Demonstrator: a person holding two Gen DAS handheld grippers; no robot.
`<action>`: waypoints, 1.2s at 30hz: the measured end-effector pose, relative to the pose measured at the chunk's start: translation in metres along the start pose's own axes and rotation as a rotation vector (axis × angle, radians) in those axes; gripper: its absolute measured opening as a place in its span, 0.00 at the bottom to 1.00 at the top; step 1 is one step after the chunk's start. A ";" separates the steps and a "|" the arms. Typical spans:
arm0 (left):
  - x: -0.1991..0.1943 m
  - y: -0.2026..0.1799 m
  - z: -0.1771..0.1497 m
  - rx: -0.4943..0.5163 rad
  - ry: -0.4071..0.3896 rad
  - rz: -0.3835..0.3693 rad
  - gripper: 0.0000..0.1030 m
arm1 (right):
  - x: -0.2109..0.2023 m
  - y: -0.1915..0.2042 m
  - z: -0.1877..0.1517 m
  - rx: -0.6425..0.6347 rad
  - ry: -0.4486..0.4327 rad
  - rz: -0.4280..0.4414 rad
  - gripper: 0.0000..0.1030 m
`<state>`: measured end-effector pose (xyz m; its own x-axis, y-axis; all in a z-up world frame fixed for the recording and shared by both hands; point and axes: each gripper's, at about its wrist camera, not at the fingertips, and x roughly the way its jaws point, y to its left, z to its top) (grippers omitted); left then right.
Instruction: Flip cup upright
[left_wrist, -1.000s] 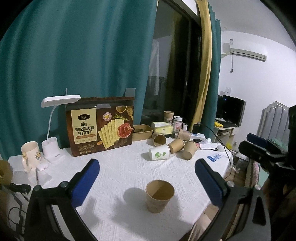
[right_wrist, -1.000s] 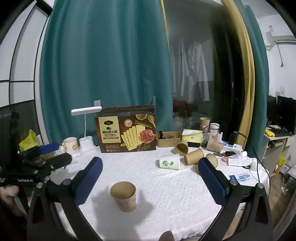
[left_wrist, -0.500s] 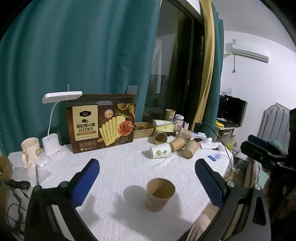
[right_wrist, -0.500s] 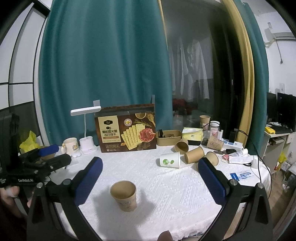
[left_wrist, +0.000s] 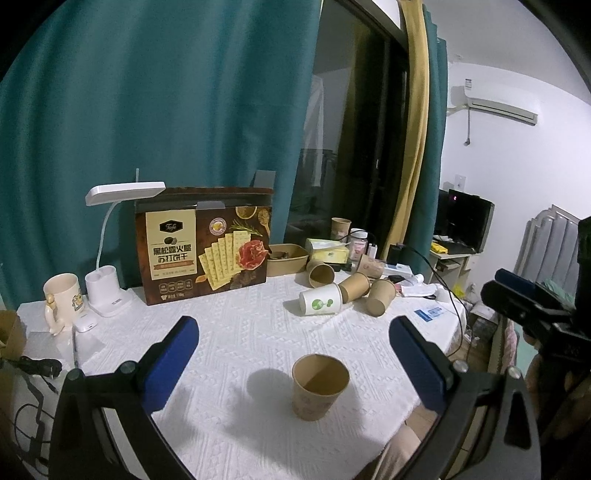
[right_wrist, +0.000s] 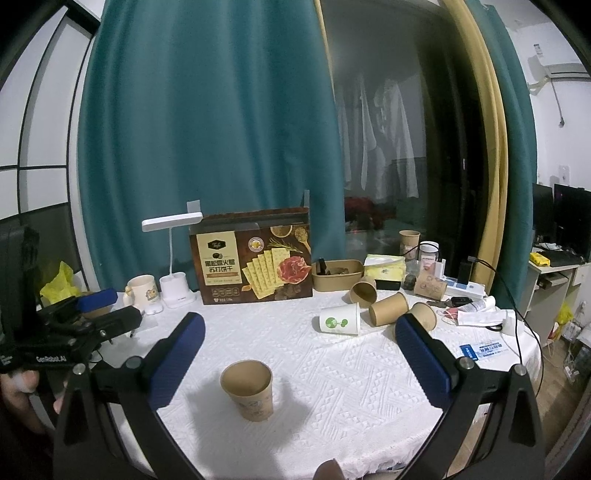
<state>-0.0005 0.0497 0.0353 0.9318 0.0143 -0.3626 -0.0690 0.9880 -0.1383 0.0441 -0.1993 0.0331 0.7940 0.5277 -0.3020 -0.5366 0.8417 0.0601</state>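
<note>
Brown paper cup (left_wrist: 320, 386) stands upright, mouth up, lower centre of my left view, on the white tablecloth (left_wrist: 236, 332), a woven fabric with a raised diamond pattern. My left gripper (left_wrist: 295, 356) is spread wide, blue ribbed pads either side of the cup and clear of it, nothing pinched. My right gripper (right_wrist: 300, 356) is likewise spread and empty; in its view the same cup (right_wrist: 249, 389) sits lower left of centre, near the left pad but not touching. Cup is a tapered cylinder, matte kraft, faint print on the wall, rolled rim. Mid-right of the left view: cluster of tipped paper cups, one white with a green logo (left_wrist: 320, 300) lying on its side, brown ones (left_wrist: 380, 297) beside it. Glossy cardboard cracker box (left_wrist: 202, 248) upright at the table's back edge, white plastic desk lamp (left_wrist: 110, 258) and ceramic mug (left_wrist: 62, 301) to its left. Round table; teal pleated curtain (left_wrist: 166, 110) behind, dark window right of it, white wall with AC unit (left_wrist: 495, 107) upper right.
</note>
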 end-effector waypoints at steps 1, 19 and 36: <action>0.000 0.000 0.000 0.000 -0.001 0.001 1.00 | 0.000 0.000 0.000 0.000 0.000 0.000 0.99; -0.001 -0.006 0.000 0.006 -0.016 0.010 1.00 | 0.000 0.001 0.000 0.000 0.003 -0.001 0.99; -0.002 -0.005 0.000 0.013 -0.020 0.004 1.00 | 0.000 0.001 0.000 -0.001 0.003 -0.003 0.99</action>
<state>-0.0019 0.0446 0.0370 0.9385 0.0212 -0.3446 -0.0681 0.9899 -0.1247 0.0434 -0.1985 0.0335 0.7948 0.5245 -0.3053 -0.5341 0.8434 0.0583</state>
